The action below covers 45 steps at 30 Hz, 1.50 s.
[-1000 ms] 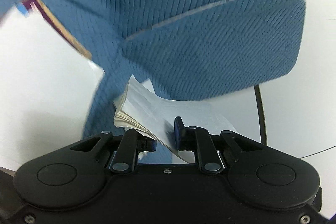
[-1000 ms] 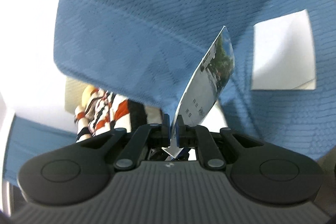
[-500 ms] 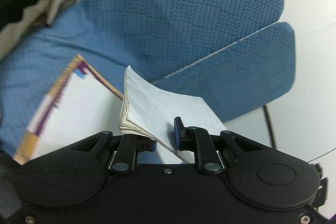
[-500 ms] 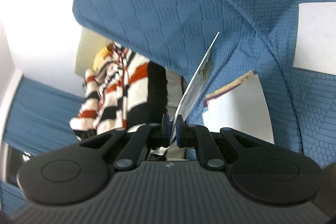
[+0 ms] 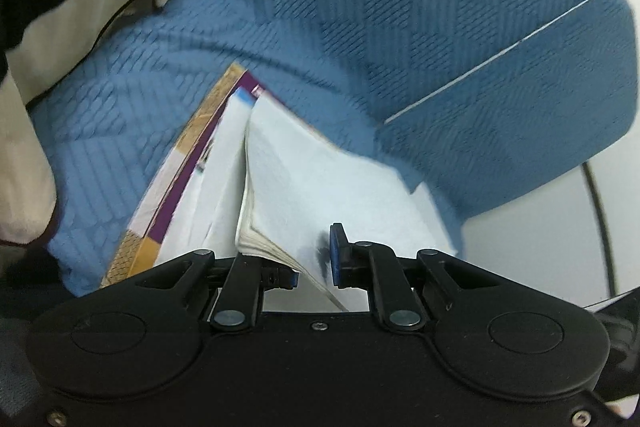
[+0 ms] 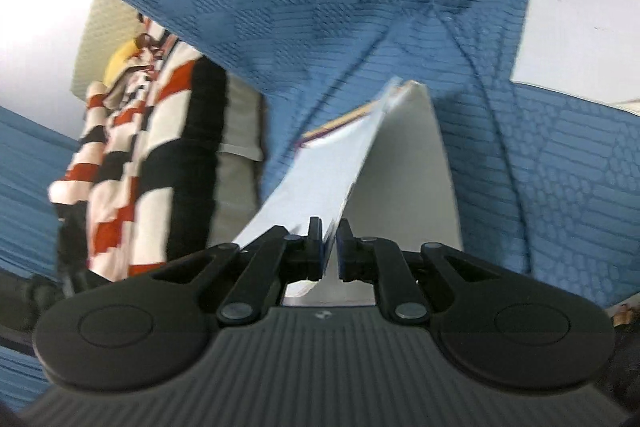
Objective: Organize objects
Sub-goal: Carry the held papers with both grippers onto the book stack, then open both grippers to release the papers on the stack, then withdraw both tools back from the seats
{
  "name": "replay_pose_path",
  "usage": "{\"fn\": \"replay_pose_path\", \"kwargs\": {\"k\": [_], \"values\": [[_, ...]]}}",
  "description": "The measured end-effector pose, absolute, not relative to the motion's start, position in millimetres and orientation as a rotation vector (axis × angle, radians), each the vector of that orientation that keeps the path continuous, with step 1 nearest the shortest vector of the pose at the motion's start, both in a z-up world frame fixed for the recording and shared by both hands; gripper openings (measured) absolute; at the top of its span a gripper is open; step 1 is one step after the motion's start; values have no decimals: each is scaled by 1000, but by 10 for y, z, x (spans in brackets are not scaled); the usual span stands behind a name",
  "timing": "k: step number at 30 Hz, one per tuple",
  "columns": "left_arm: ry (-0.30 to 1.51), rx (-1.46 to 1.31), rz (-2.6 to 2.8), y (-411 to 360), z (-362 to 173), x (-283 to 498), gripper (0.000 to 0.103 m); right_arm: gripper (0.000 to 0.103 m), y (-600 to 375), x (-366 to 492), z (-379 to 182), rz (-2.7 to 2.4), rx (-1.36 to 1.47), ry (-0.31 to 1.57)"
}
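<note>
The left gripper [image 5: 314, 269] is clamping a thick booklet [image 5: 320, 187] of white pages, its lower edge disappearing behind the gripper body. Just beside it another book with a purple and gold border [image 5: 188, 163] is lying on the blue textured sofa [image 5: 400, 7], partly covered by the booklet. The right gripper [image 6: 329, 247] is pinching a thin glossy sheet [image 6: 320, 179] edge-on, so its printing is too blurred to read. A white paper [image 6: 580, 31] is lying on the seat, cut off at the right edge. A striped garment [image 6: 132, 163] is draping at the left, smeared by motion
</note>
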<state>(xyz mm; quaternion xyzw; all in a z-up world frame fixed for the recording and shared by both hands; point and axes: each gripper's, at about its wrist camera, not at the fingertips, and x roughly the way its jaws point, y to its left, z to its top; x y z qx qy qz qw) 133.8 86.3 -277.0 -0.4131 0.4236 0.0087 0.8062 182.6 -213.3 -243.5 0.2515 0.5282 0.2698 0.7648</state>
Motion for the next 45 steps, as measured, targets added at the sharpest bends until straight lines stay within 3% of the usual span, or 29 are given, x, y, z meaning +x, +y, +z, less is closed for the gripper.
{"fn": "replay_pose_path", "kwargs": {"k": [15,18,20,22,24,25,27,28,32,45], "values": [[1012,-779,46,621,-3022,1346,15,12,-2159,1754,-3000,513,463,1220],[1022,-751,34,573,-2979,1347,26,14,-2175,1764,-3015,508,461,1231],[1025,-725,21,531,-2937,1342,49,16,-2192,1775,-3009,513,466,1238],[1023,-694,24,487,-2874,1308,58,19,-2191,1773,-2986,519,451,1241],[1032,-669,23,440,-2811,1245,67,35,-2192,1759,-2939,505,412,1242],[1034,-665,18,424,-2778,1207,77,42,-2199,1745,-2907,502,391,1241],[1014,-657,15,394,-2685,1104,84,76,-2238,1708,-2830,512,364,1221],[1004,-641,12,372,-2632,1060,86,80,-2271,1686,-2781,513,356,1202],[964,-574,-4,278,-2389,936,99,79,-2419,1603,-2555,505,307,1133],[786,-445,-102,-104,-1487,627,102,81,-2985,1205,-1694,458,231,887]]}}
